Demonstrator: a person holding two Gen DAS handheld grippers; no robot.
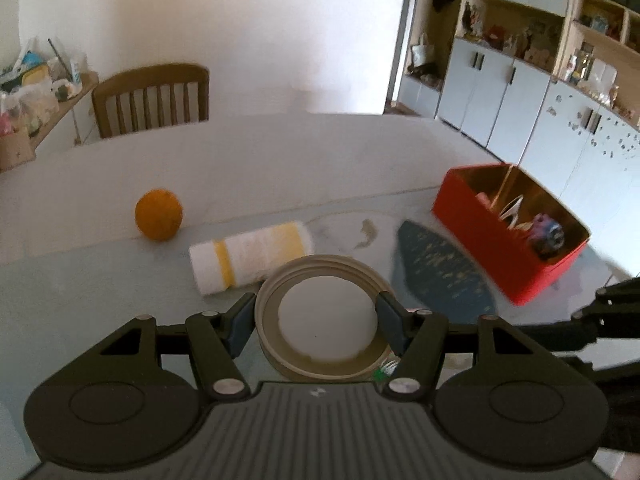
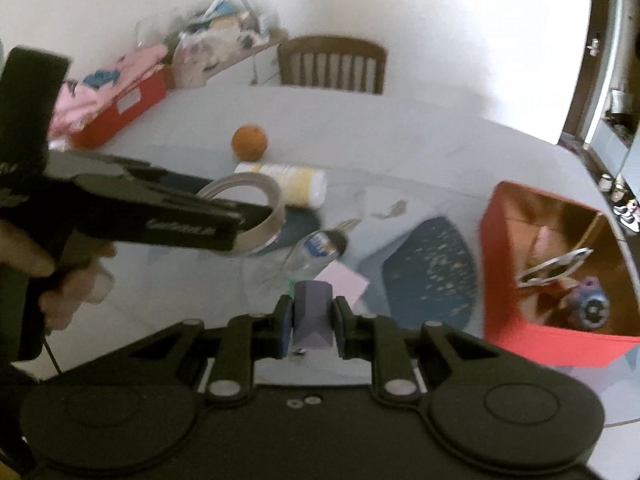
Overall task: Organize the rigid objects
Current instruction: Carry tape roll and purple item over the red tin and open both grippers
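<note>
Tape roll [image 1: 320,316] clamped in left gripper [image 1: 316,322]; purple block [image 2: 312,314] in right gripper [image 2: 312,328].

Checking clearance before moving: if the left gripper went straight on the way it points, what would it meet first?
Probably the rolled towel, just beyond the tape roll held by the left gripper; depth is unclear.

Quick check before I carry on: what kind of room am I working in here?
Most likely a home dining room: a large pale table with a wooden chair pushed up to it, and a wall of cupboards with cluttered open shelves.
</note>
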